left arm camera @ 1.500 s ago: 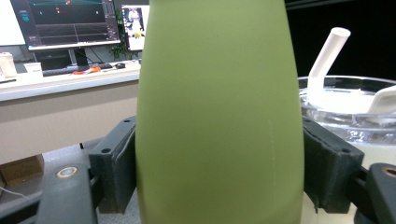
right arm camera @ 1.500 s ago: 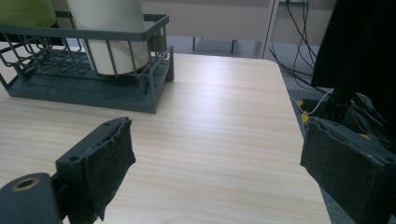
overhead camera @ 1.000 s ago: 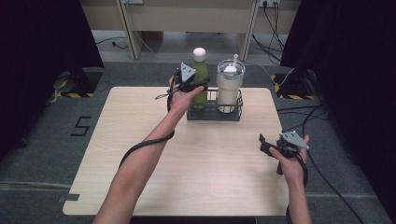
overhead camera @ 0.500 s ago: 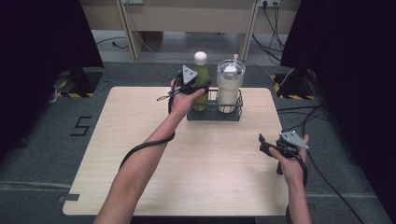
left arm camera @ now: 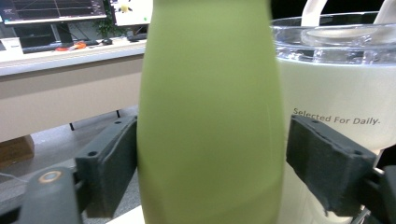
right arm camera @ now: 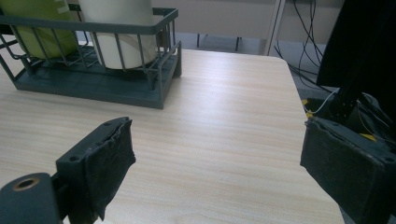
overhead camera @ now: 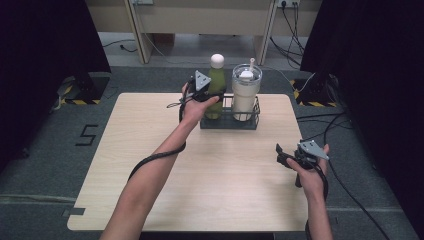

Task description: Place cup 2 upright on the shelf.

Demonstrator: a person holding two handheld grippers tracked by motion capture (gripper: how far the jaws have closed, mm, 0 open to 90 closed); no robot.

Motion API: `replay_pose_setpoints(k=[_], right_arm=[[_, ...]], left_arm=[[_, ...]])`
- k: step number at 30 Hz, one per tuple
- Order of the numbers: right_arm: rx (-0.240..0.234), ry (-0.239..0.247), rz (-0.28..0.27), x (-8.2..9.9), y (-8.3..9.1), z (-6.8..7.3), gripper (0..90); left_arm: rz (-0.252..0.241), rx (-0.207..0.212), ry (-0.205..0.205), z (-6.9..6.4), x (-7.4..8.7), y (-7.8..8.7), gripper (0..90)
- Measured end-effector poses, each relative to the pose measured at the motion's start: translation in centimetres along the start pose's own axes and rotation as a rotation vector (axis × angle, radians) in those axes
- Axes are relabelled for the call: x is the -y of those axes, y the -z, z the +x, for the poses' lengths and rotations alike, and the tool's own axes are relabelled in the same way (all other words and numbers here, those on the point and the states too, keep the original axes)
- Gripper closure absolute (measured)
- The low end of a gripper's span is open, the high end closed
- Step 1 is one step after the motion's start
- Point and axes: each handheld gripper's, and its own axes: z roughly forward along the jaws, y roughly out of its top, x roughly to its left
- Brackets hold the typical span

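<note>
The green bottle (left arm camera: 210,116) hides the left gripper's (left arm camera: 210,168) fingers' (left arm camera: 109,163) contact, top cut off.

You're working at a pale wooden table (overhead camera: 150,165) whose only load is sitting near its far edge: a dark wire rack (overhead camera: 229,121) (resting flat, holding its contents upright), well apart from the near edge.

**Bare forearms, black grippers**

Both forearms are bare, no sleeves. Each hand carries a black two-jaw gripper: left gripper (overhead camera: 209,95), right gripper (overhead camera: 281,154). Both are topped by a grey three-cornered plate and trail a black cable. The blocky jaws wear dark, rough pads (right arm camera: 114,156), with a brass-ringed screw hole beneath
</note>
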Motion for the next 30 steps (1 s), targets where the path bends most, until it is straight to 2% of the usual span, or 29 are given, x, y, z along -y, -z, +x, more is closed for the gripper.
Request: replay_pose_setpoints(k=[14,19,22,30], right_arm=[[-0.001,0.001,0.002,0.0,0.0,0.1,9.6],[0.0,0.002,0.001,0.0,0.0,0.1,9.6],[0.002,0.001,0.002,0.0,0.1,0.0,9.6],[-0.001,0.004,0.002,-0.1,0.1,0.2,9.6]], left_arm=[[-0.011,-0.014,-0.026,-0.2,-0.2,0.9,12.0],[-0.017,-0.02,-0.043,-0.2,-0.6,1.6,11.5],[-0.023,-0.025,-0.031,-0.2,-0.7,2.1,11.0],[-0.023,-0.021,-0.059,-0.2,-0.7,3.1,10.7]])
